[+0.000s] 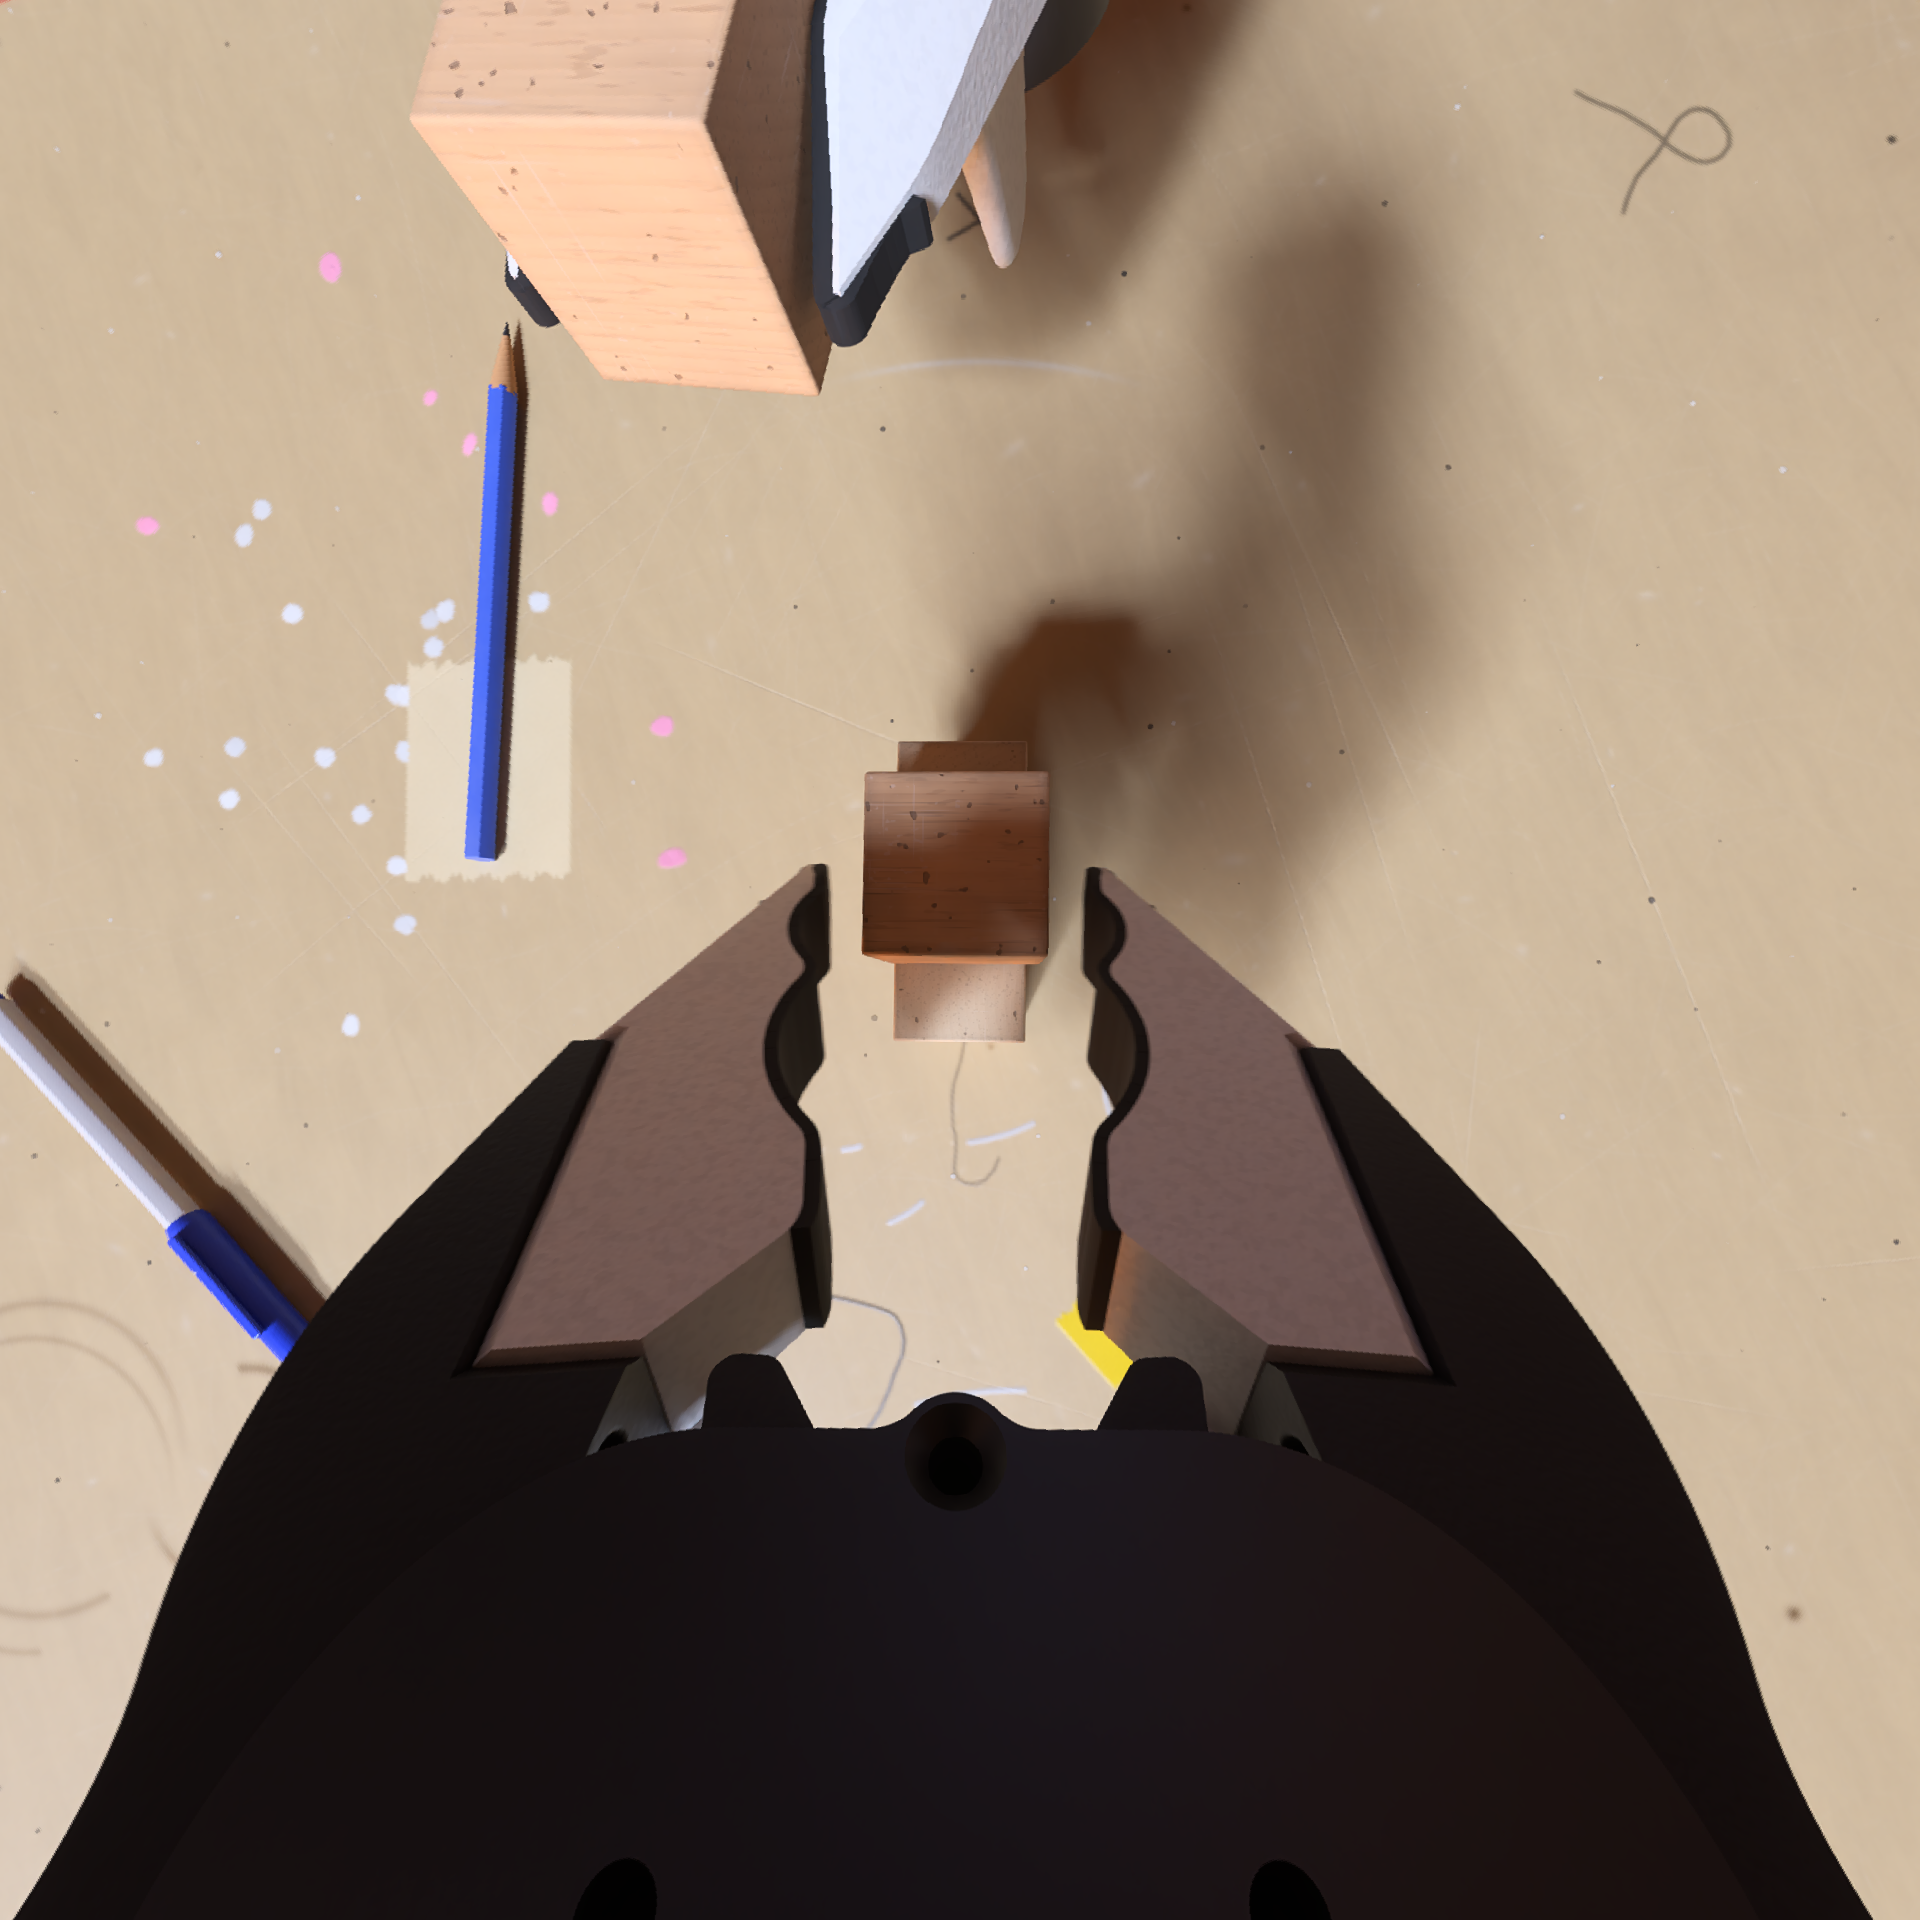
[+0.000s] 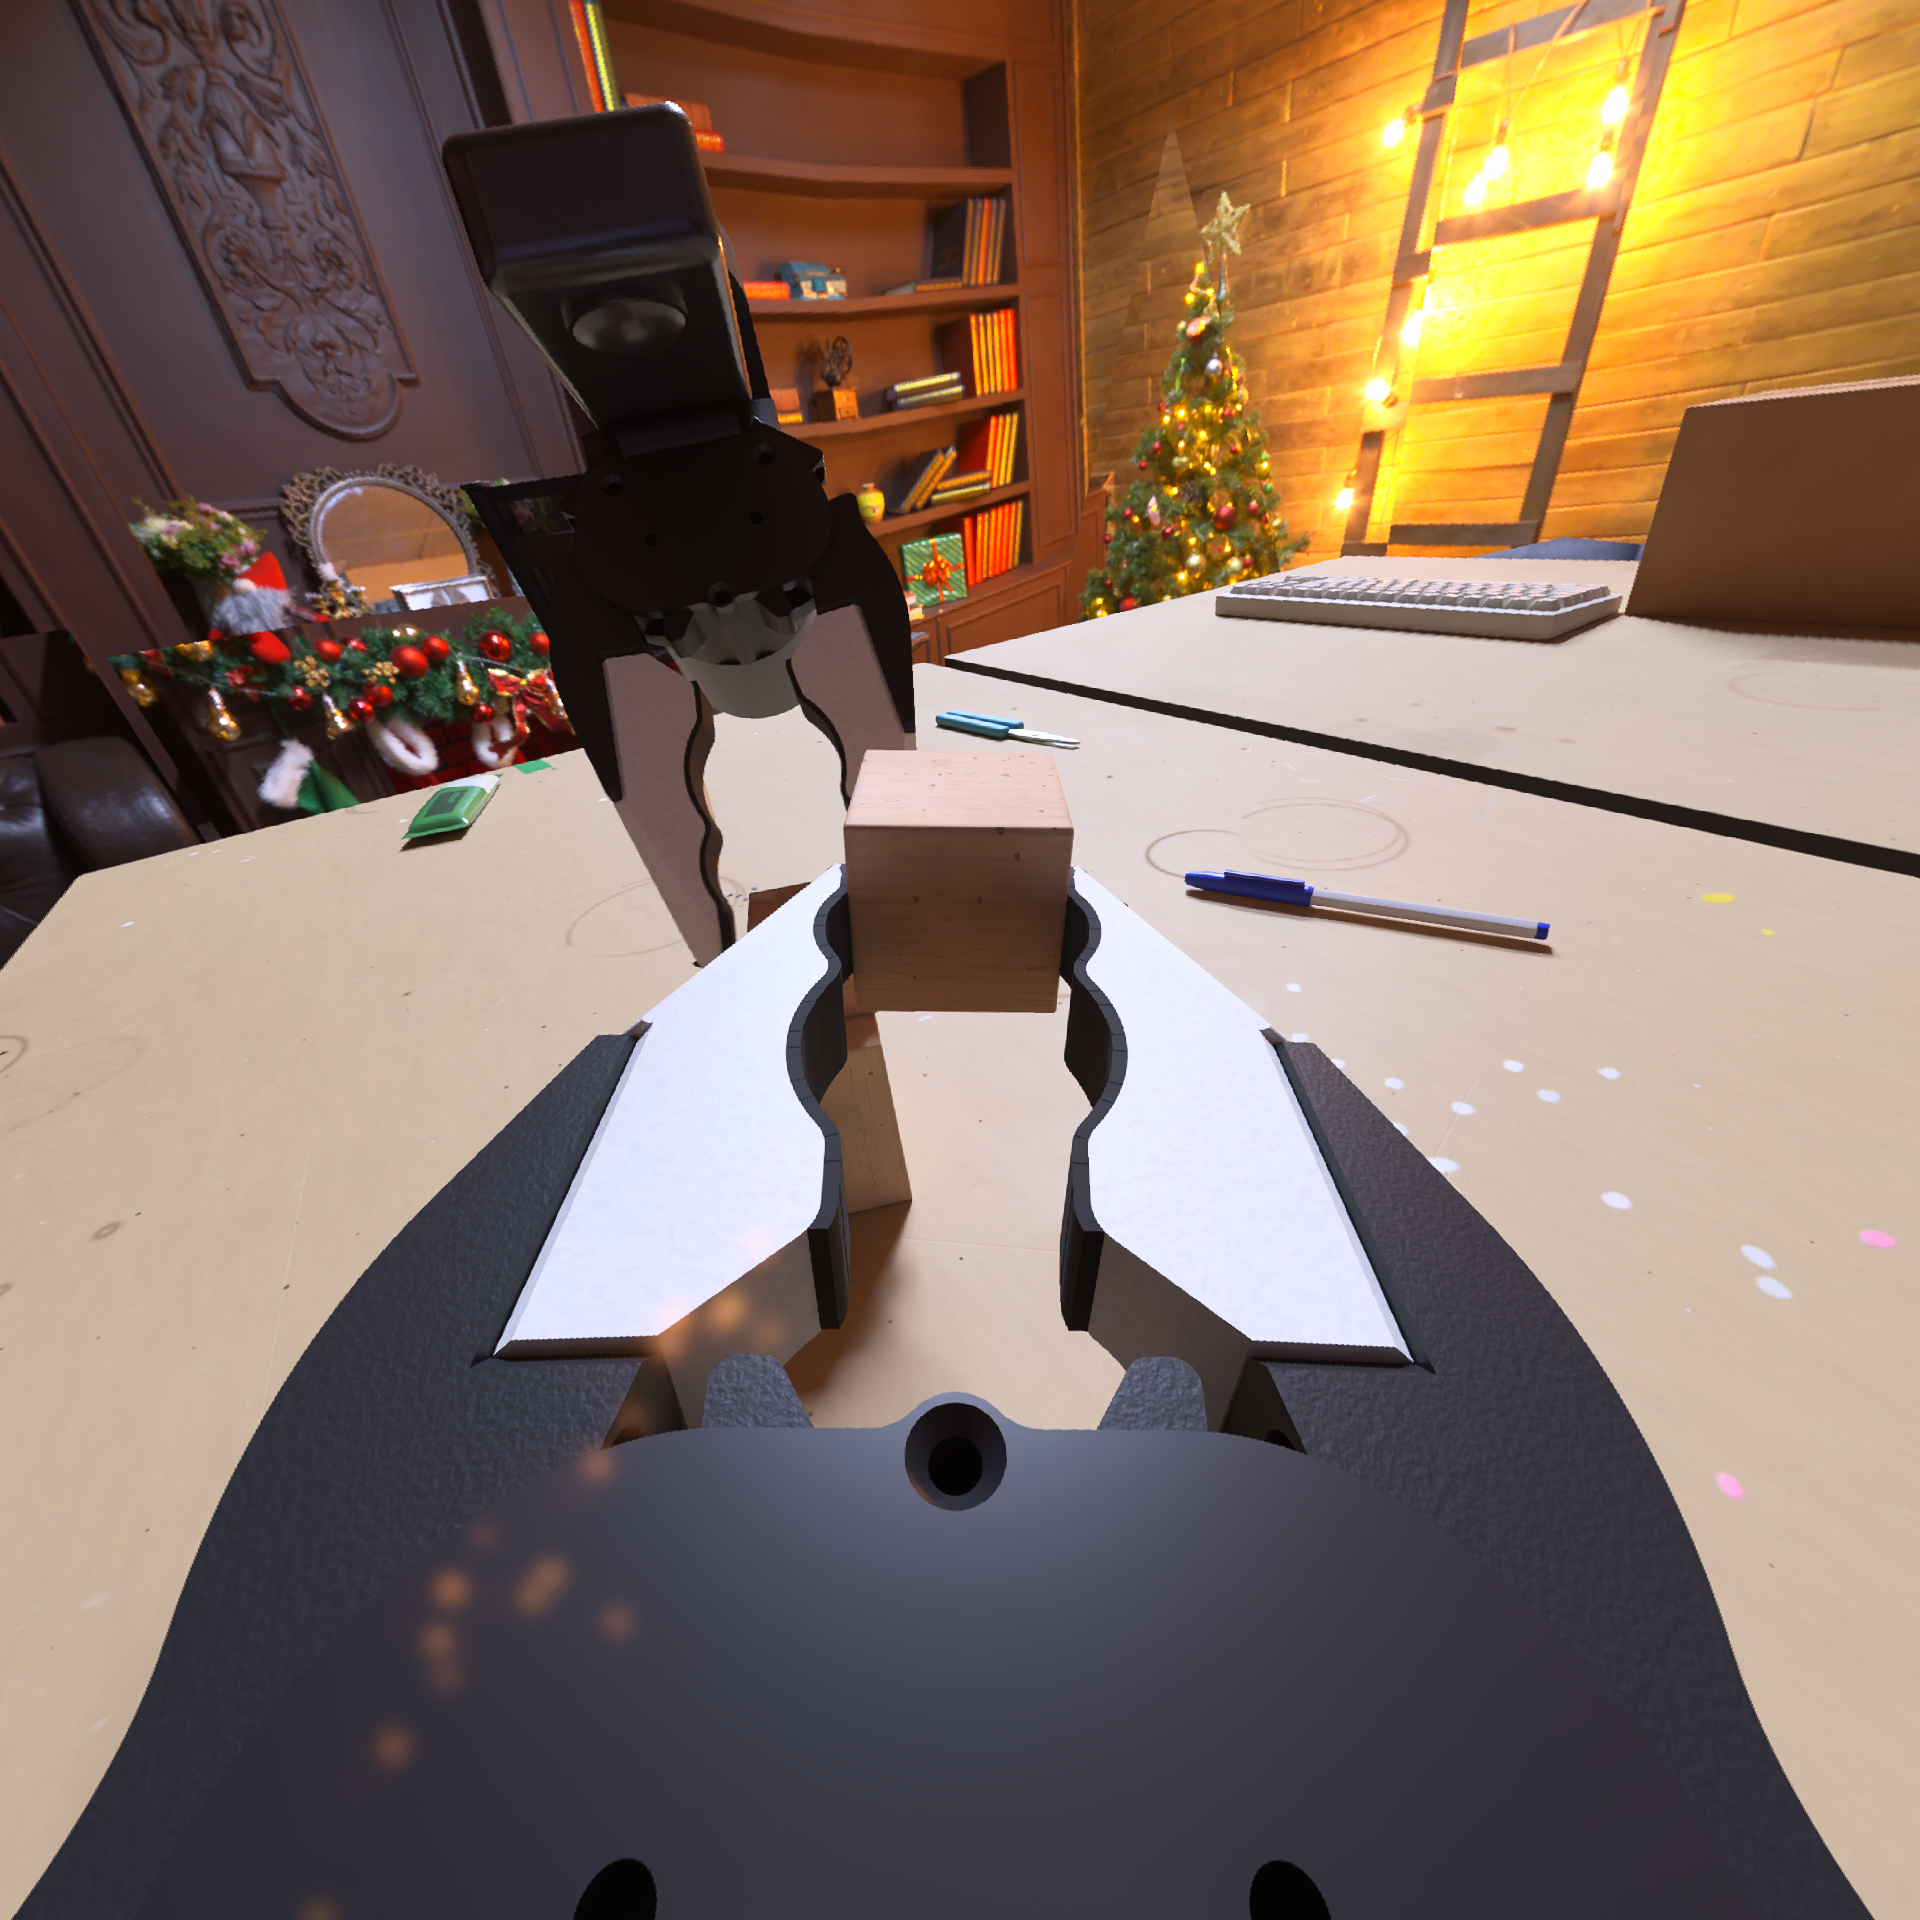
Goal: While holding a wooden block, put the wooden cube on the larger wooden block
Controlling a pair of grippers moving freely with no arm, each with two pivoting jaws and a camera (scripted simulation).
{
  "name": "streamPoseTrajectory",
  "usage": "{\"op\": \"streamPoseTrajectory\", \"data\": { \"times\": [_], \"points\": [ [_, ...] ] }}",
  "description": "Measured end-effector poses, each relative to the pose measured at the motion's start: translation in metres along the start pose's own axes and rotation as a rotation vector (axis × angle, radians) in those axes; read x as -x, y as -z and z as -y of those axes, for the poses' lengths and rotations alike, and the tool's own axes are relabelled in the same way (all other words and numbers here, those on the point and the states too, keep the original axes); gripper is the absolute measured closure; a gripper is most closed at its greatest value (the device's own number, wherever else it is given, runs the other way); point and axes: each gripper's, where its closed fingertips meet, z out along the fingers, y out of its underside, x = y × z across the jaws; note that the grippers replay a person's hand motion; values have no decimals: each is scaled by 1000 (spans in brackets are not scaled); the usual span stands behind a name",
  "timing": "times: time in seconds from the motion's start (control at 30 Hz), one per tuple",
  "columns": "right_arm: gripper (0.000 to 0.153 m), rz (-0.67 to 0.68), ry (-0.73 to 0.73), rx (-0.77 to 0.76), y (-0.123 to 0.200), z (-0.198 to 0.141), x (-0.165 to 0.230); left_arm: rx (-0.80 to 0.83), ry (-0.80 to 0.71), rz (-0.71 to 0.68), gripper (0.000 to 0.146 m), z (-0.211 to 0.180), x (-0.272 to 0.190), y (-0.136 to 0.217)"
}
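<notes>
- The left gripper (image 1: pixel 956 883) points straight down at the tabletop (image 1: pixel 1455 727), its fingers spread wide with nothing between them.
- Just beyond its fingertips a wooden cube (image 1: pixel 954 868) sits on top of a paler upright wooden block (image 1: pixel 958 1000), which stands on the table; the cube overhangs the block on both sides.
- Neither finger touches the cube; a gap shows on each side.
- The right gripper (image 2: pixel 956 914) is clamped on a second wooden block (image 2: pixel 958 894), gripping it by two opposite faces and holding it clear of the table.
- In the left wrist view this held block (image 1: pixel 623 197) hangs beyond the cube, toward the top edge.
- A blue pencil (image 1: pixel 490 613) lies to the left of the cube, across a strip of masking tape (image 1: pixel 540 769).
- A blue-capped pen (image 1: pixel 156 1184) lies farther left, nearer the camera.
- In the right wrist view a keyboard (image 2: pixel 1413 605) rests on a neighbouring table, well beyond the held block.
</notes>
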Motion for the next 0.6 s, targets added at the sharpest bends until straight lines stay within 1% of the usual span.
{"op": "streamPoseTrajectory", "data": {
  "times": [0.03, 0.2, 0.33, 0.47, 0.6],
  "points": [
    [114, 1, 0, 1, 0, 0, 0, -2, 1, 0, 91, 0, 0, 0],
    [114, 4, -1, 4, -1, -1, 0, -18, 20, -13, 80, 0, -2, 2],
    [114, 4, -6, 7, 0, -2, 0, -34, 63, 14, 68, -9, -1, 11],
    [114, 7, -9, -3, 1, 0, 0, -148, 125, 71, 56, -19, -6, 17],
    [114, 12, -18, 6, 1, -1, -1, -219, 144, 115, 47, -27, -17, 7]
  ]
}}
